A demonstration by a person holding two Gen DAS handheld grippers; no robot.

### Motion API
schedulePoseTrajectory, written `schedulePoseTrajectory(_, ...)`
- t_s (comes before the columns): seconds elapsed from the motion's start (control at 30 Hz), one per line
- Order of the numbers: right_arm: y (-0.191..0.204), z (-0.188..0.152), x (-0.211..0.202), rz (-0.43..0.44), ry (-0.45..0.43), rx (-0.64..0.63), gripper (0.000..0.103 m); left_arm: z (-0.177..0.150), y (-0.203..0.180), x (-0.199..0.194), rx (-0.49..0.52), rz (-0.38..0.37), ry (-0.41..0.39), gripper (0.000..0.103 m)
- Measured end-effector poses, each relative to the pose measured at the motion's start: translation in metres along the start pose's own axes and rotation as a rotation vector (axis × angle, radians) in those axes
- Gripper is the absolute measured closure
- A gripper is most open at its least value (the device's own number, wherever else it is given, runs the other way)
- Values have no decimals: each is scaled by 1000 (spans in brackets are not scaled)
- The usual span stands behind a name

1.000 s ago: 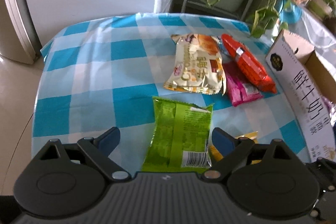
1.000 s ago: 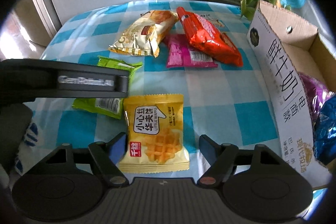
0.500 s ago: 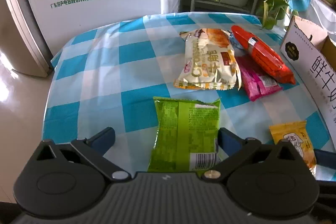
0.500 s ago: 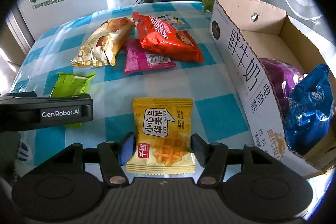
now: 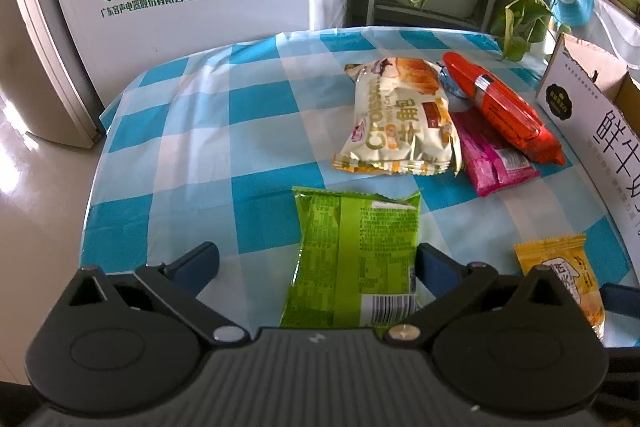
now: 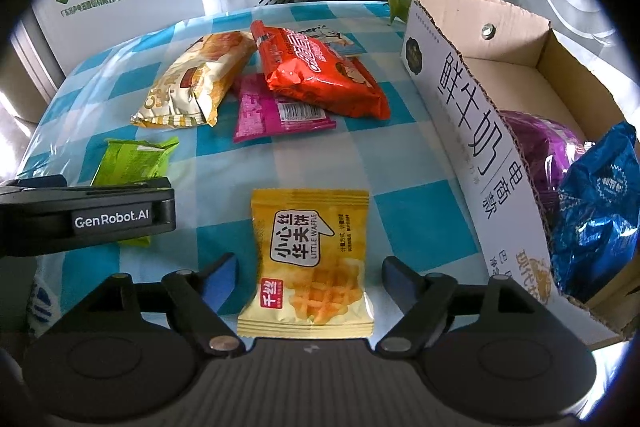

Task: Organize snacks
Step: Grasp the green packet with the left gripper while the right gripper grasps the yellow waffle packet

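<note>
both grippers are hanging over the checked table (image 5: 192, 131), each lined up on its own packet, so the step in hand looks like the pick-up before the carry to the box (image 6: 476, 123). the right gripper (image 6: 310, 277) is straddling the yellow waffle packet (image 6: 310, 259), its jaws having just been opening, and its blue pads are standing clear of the packet's edges, so nothing is being grasped. the left gripper (image 5: 318, 263) is spread wide over the green packet (image 5: 352, 259); the packet is lying between the pads, the right pad just at its edge and the left pad well apart from it, so it is released too. the next move, as i judge it, is calling for each gripper to sink until the pads are bracketing the packet, close on the crinkly wrapper without sliding off it, then lift and swing toward the box on the right side of the table. the box is sitting open-topped, already holding a purple bag (image 6: 536, 143) and a blue bag (image 6: 600, 203) leaning at its near end, with bare cardboard showing at its far end. still waiting on the cloth are the croissant bag (image 6: 192, 83), the pink packet (image 6: 276, 115) and the red bag (image 6: 320, 71) lying partly over the pink one.
</note>
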State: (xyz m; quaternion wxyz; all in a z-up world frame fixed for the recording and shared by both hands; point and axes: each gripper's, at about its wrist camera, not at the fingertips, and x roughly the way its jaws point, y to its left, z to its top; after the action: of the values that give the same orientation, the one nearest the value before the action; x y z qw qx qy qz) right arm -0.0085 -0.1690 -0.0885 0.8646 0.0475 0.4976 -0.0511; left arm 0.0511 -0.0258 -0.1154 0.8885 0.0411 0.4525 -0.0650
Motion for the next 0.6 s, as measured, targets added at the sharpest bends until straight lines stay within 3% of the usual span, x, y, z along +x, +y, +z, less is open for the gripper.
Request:
schedulePoseTrajectory(0.2,-2,1,-1,-3,-10,-3,26,-1,-5,-2,17,-10,6,1)
schedulePoseTrajectory(0.27,-2,1,-2,-8,-19,-11,38,-2,-6,-4,22,-24,-3,9)
schedulePoseTrajectory(0.3,-2,2,-3,-8,-21,-19,39,-2,-7,-6,28,-30,-6,12)
schedulePoseTrajectory(0.47,-4,1,-5,3,-25,-16,45,-2,-10,-14,53,-53,-31,48)
schedulePoseTrajectory(0.6,-6,1,-6,3,-27,-4,45,-3,-1,-17,5,-87,-35,52)
